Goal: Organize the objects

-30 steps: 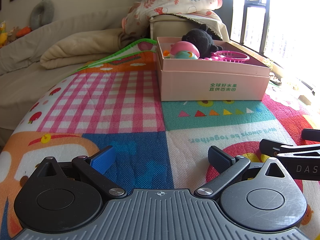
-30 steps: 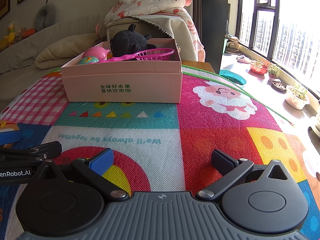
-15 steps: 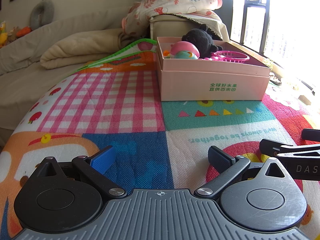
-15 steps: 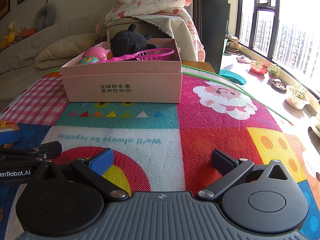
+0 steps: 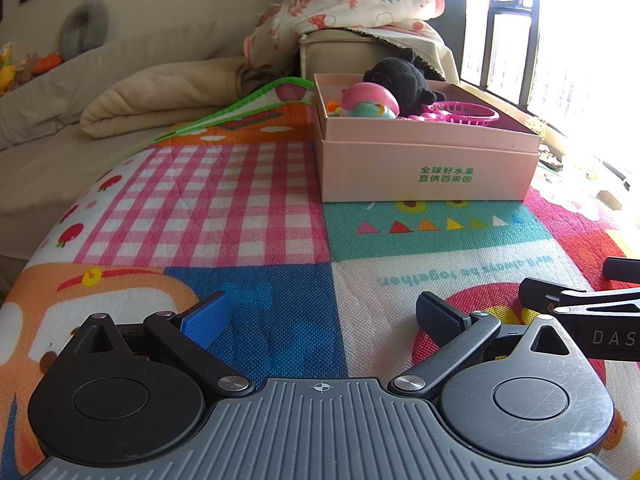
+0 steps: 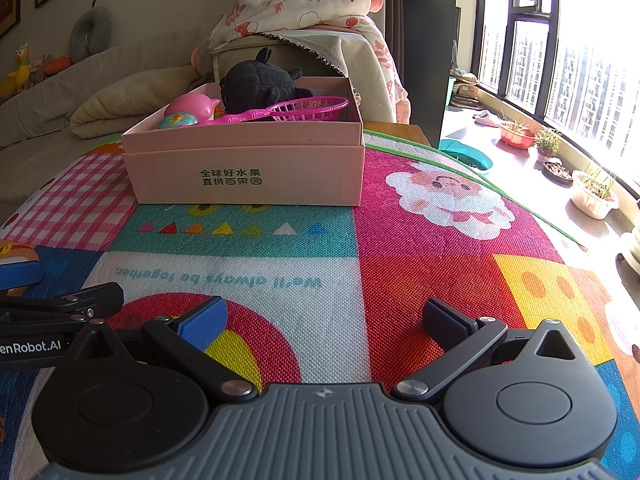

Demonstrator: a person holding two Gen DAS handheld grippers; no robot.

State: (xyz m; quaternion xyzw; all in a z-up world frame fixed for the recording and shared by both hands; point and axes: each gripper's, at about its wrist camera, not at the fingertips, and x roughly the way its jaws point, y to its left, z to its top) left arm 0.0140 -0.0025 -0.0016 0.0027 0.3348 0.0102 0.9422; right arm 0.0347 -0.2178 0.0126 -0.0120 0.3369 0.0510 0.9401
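Note:
A pink cardboard box (image 5: 428,168) (image 6: 248,172) stands on the colourful play mat (image 5: 248,208) (image 6: 420,272), ahead of both grippers. It holds a black plush toy (image 5: 400,80) (image 6: 260,82), a pink toy (image 5: 370,96) (image 6: 192,105), a teal ball (image 6: 176,121) and a pink plastic racket (image 5: 464,113) (image 6: 296,109). My left gripper (image 5: 320,314) is open and empty, low over the mat. My right gripper (image 6: 322,318) is open and empty, beside it to the right. Each shows at the edge of the other's view.
A beige sofa (image 5: 48,160) with a folded cream blanket (image 5: 160,96) lies to the left. A flowered quilt (image 6: 304,0) is piled on the armrest behind the box. Plant pots (image 6: 592,196) line the window sill on the right.

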